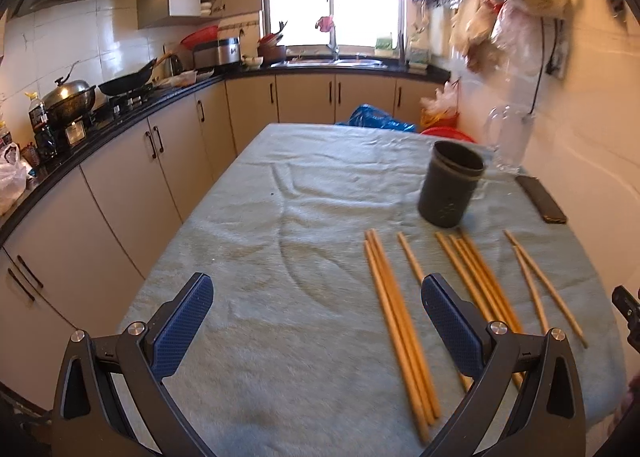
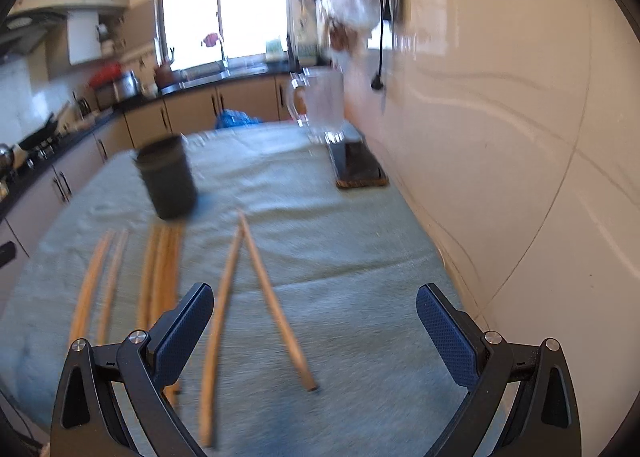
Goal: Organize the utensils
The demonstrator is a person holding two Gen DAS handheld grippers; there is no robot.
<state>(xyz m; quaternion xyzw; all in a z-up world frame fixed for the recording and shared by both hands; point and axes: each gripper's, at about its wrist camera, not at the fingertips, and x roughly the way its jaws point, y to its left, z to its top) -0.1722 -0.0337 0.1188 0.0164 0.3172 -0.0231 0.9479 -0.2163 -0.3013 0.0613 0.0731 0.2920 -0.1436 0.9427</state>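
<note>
On the table cloth [image 1: 280, 197] we list, left to right: our left gripper [image 1: 316, 313], released, holding nothing; wooden chopsticks [image 1: 400, 329] lying loose in groups near the front edge; a dark holder [image 1: 448, 185] standing upright just behind them, its inside not visible to us; a clear glass pitcher [image 1: 508, 141] by the wall; a dark flat case [image 1: 540, 199]. Our right gripper [image 2: 316, 317] is likewise released, above two crossed chopsticks [image 2: 256, 285].

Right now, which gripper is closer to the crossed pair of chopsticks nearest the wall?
Right. The right gripper hangs open directly over the crossed pair; the left gripper sits off to their left, past the other chopsticks.
</note>
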